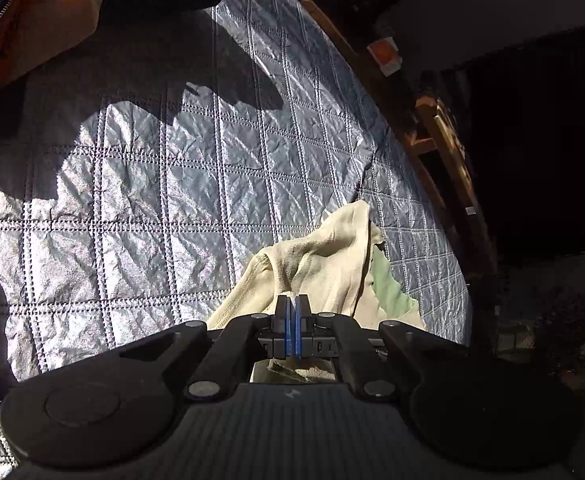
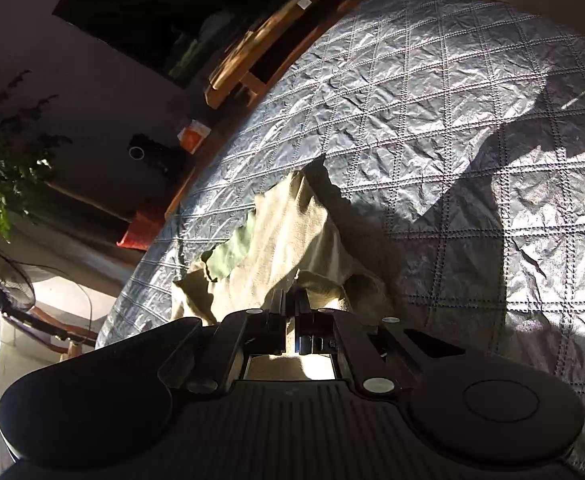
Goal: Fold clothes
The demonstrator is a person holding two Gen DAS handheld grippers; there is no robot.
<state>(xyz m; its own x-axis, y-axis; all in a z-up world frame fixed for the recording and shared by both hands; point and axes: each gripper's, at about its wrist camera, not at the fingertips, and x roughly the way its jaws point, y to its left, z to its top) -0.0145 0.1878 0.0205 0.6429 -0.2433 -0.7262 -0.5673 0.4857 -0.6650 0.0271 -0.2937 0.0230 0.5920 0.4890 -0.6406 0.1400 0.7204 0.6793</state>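
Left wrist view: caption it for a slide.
Left hand-held gripper shut on a beige garment over a grey quilted bedspread.

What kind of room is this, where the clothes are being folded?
Probably a bedroom at home: a grey quilted bedspread covers a wooden-framed bed, a black pedestal fan stands beside it, and a leafy green houseplant grows nearby.

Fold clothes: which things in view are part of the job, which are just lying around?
In play:
- cream garment, pinched by both
- left gripper
- right gripper
- quilted bedspread, the work surface

Lying about:
- clothes pile at the far corner
- fan
- potted plant
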